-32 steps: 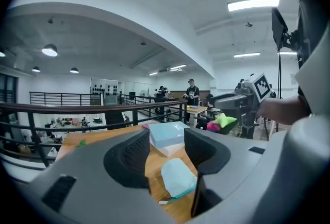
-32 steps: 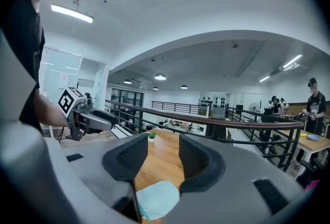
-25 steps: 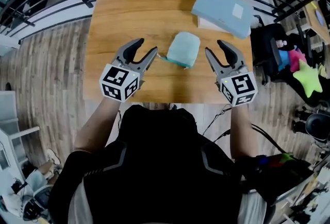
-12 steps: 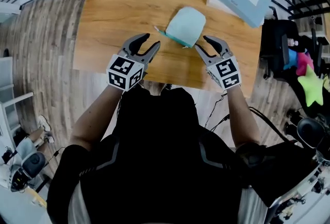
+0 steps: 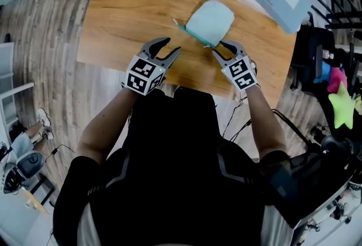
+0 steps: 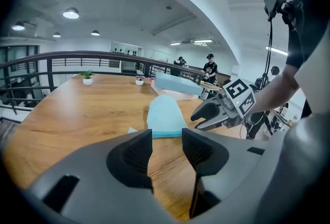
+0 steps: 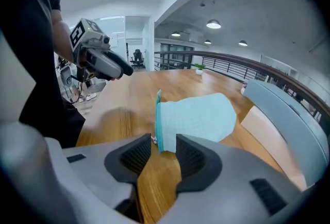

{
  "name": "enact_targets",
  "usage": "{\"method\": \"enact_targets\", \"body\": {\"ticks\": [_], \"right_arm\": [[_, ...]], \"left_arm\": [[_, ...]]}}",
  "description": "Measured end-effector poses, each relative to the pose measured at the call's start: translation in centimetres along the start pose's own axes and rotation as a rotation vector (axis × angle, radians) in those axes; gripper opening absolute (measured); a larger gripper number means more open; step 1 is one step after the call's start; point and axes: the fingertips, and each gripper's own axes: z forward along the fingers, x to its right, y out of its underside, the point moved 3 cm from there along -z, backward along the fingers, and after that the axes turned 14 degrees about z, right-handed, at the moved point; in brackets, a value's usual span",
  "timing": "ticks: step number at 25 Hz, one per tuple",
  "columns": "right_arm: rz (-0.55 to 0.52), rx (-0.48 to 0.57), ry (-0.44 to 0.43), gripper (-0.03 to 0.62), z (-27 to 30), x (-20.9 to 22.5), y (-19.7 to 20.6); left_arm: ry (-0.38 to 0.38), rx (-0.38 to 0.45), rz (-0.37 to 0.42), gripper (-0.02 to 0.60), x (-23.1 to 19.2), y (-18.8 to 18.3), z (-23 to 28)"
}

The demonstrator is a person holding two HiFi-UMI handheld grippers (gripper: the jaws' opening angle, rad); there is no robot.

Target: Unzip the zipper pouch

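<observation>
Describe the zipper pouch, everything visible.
The zipper pouch is pale mint, soft quilted-looking fabric, rounded at one end, with a darker teal zipper edge that looks closed and a small tab at one end. It lies flat on the wooden table. The right gripper, whose jaws have just been closing, frames its corner without pressing.

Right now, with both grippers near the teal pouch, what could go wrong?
Both grippers' jaws have just been closing, gripping nothing. The right gripper faces the zipper corner of the pouch; it may pinch fabric instead of the pull, which I can't make out. The left gripper is apart from the loose pouch, so a pull could drag it toward the table edge close by.
</observation>
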Motion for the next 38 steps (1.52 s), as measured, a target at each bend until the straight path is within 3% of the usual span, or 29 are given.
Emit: {"method": "enact_targets", "body": {"ticks": [9, 21, 29, 38], "right_arm": [[-0.065, -0.069, -0.057, 0.124, 3.0, 0.2, 1.5], [-0.062, -0.053, -0.096, 0.064, 3.4, 0.2, 1.7], [0.057, 0.015, -0.125, 0.058, 1.5, -0.5, -0.7], [0.226, 0.149, -0.086, 0.057, -2.3, -2.4, -6.4]], "left_arm": [[0.003, -0.023, -0.064, 0.199, 0.7, 1.8, -0.2], [0.011, -0.025, -0.071, 0.199, 0.7, 1.9, -0.9], [0.042, 0.015, -0.044, 0.199, 0.4, -0.3, -2.0], [0.123, 0.080, 0.076, 0.184, -0.6, -3.9, -3.4]]}}
